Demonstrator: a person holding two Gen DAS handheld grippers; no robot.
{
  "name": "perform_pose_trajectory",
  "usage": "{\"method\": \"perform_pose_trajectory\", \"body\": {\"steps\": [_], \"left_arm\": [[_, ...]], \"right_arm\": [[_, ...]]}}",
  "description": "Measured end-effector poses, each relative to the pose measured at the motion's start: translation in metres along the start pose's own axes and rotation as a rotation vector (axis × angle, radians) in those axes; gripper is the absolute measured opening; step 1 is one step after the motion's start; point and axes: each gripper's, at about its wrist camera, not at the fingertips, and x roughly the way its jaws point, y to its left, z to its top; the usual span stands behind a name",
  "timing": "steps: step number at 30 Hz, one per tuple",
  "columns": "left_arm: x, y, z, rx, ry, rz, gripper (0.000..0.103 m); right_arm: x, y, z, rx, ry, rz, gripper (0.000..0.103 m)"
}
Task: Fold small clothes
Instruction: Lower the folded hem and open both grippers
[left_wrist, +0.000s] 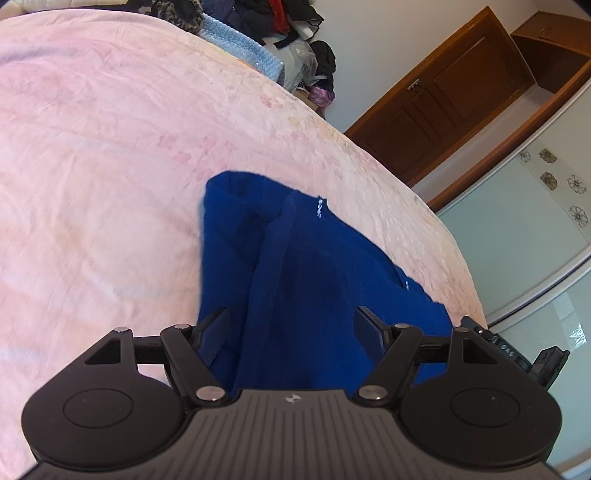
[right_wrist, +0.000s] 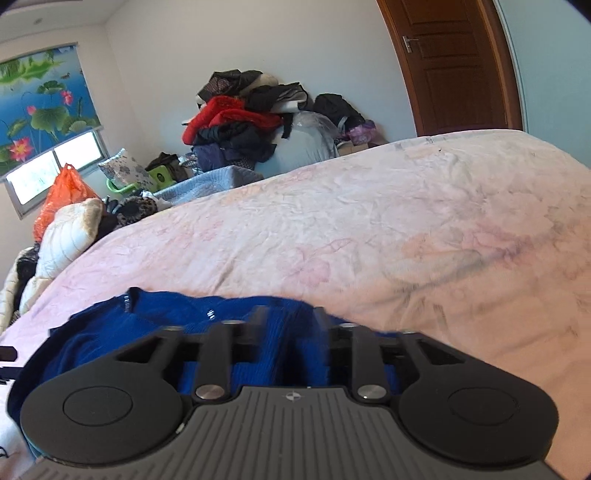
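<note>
A deep blue knitted garment lies on the pink bedcover, folded lengthwise with a raised fold line down its middle. My left gripper hovers over its near end, open wide, with the fabric below the fingers and neither pad pressing on it. In the right wrist view the same blue garment spreads to the left under my right gripper. Its blurred fingers stand apart, open, with a ridge of blue cloth between them.
The pink bedcover stretches far ahead and to the right. A heap of clothes and bags lies past the bed's far edge. A brown wooden door stands in the wall behind.
</note>
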Motion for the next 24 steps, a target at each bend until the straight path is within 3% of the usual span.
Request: {"method": "perform_pose_trajectory", "body": {"steps": [6, 11, 17, 21, 22, 23, 24], "left_arm": [[-0.024, 0.0, -0.03, 0.153, -0.036, 0.057, 0.074], [-0.035, 0.003, -0.044, 0.243, -0.067, 0.058, 0.074], [-0.03, -0.001, -0.054, 0.294, -0.02, 0.013, 0.074], [-0.025, 0.002, -0.056, 0.281, -0.01, 0.004, 0.072], [-0.024, 0.006, -0.055, 0.26, -0.012, -0.005, 0.07], [-0.024, 0.008, -0.055, 0.244, -0.011, -0.007, 0.065], [-0.023, 0.012, -0.054, 0.227, -0.005, -0.013, 0.05]], "right_arm": [[-0.06, -0.016, -0.031, 0.133, 0.045, 0.054, 0.059], [-0.101, -0.018, -0.067, 0.184, 0.071, 0.054, 0.064], [-0.11, -0.012, -0.104, 0.235, 0.149, 0.095, 0.068], [-0.109, 0.001, -0.106, 0.205, 0.152, 0.122, 0.069], [-0.106, 0.004, -0.105, 0.199, 0.165, 0.139, 0.064], [-0.102, 0.009, -0.105, 0.183, 0.175, 0.138, 0.053], [-0.099, 0.014, -0.105, 0.154, 0.182, 0.119, 0.045]]}}
